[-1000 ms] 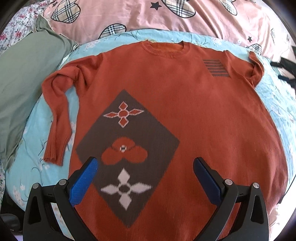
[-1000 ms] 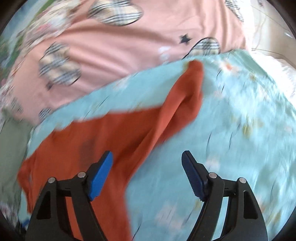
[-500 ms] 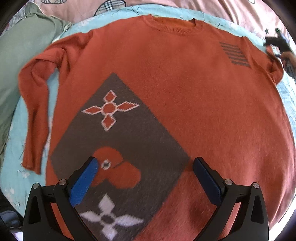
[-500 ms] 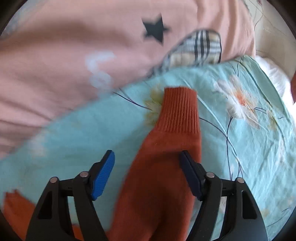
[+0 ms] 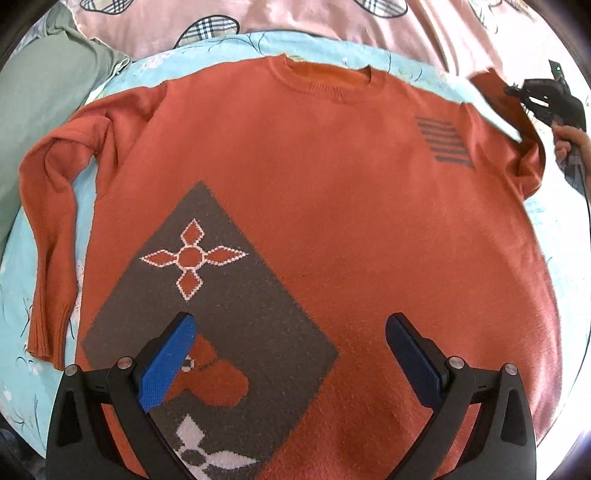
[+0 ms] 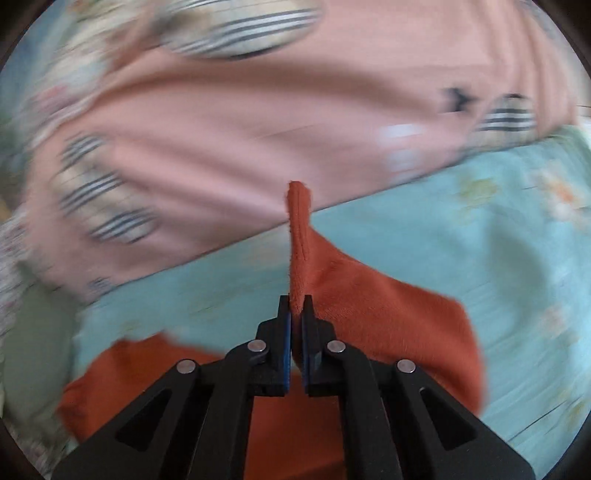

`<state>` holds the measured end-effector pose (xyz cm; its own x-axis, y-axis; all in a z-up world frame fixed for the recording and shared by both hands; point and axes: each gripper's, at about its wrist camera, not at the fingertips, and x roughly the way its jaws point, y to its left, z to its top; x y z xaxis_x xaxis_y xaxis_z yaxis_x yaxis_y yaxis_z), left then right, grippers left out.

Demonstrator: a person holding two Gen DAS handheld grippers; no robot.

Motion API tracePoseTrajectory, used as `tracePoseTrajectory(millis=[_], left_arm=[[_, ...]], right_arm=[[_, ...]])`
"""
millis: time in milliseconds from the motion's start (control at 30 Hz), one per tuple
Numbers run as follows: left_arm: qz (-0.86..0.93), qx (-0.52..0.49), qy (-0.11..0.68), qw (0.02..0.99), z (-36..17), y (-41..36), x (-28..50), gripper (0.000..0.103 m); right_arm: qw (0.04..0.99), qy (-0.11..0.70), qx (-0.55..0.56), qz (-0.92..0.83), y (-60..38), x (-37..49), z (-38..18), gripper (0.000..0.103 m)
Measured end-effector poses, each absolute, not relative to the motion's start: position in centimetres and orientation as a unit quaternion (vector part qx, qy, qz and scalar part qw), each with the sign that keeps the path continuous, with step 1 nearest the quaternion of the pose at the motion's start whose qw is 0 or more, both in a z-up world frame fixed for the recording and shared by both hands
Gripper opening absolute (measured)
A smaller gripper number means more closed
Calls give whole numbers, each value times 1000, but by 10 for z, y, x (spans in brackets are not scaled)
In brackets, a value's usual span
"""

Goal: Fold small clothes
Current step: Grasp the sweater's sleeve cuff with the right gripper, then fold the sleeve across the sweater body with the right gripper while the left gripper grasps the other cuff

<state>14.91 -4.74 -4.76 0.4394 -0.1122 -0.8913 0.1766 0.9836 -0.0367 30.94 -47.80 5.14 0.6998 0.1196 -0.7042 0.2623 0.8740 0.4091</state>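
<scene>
An orange sweater [image 5: 332, 192] with a grey diamond pattern lies front-up and spread flat on the light blue floral sheet [image 5: 22, 280]. Its left sleeve [image 5: 48, 236] hangs down beside the body. My left gripper [image 5: 288, 354] is open and empty, hovering above the lower part of the sweater. My right gripper [image 6: 296, 310] is shut on the cuff of the right sleeve [image 6: 299, 236], which stands up between its pads and is lifted off the sheet. The right gripper also shows at the far right of the left wrist view [image 5: 517, 90], holding that sleeve.
A pink blanket [image 5: 332, 22] with checked patches lies along the far side of the bed. A grey-green pillow [image 5: 37, 110] lies at the left. The pink blanket [image 6: 258, 110] fills the background of the right wrist view.
My right gripper has closed on the right sleeve's cuff and lifted it. The left gripper has drawn back slightly over the sweater and stays open.
</scene>
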Motion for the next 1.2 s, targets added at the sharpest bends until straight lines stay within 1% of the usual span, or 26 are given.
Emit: tracePoseTrajectory(millis=[133,300,367,533,567,633,700,767,900,1033,1133,1167,1200], left_arm=[[-89,-6,513,853,-41,-29,150,103],[-94,-64,507,854,-34,0,150,103],[-97,-80,502,856,-33,12,150,103],[-97,-104,495,857,-34,35,152,103],[-100,-111,494,857,-35,41,153,103],[-108,-126,490,856,-36,47,161,103],[-124,-145,489,851,-37,54,174,103],[-149,-165,486,845,-39,56,195,103],[-194,-196,487,828,-46,50,251,103],[-216,-196,497,817,-55,35,327,102],[-219,-186,495,820,-60,27,366,98],[-224,-178,492,822,-61,23,377,92],[-230,-168,488,825,-60,19,383,74]], right_arm=[[887,381,254,58,-377,313,52,5],[871,395,255,144,-260,321,23,5],[855,416,255,173,-216,321,7,5],[823,460,242,229,-146,313,-25,5],[814,472,237,243,-132,311,-32,7],[801,492,227,255,-116,306,-43,11],[791,507,230,254,-112,303,-49,23],[786,502,253,257,-121,291,-50,26],[796,485,276,233,-152,264,-36,26],[811,472,284,196,-180,235,-21,26],[824,457,286,170,-202,210,-9,27],[830,452,286,158,-209,202,-5,28],[834,448,286,150,-214,197,-2,30]])
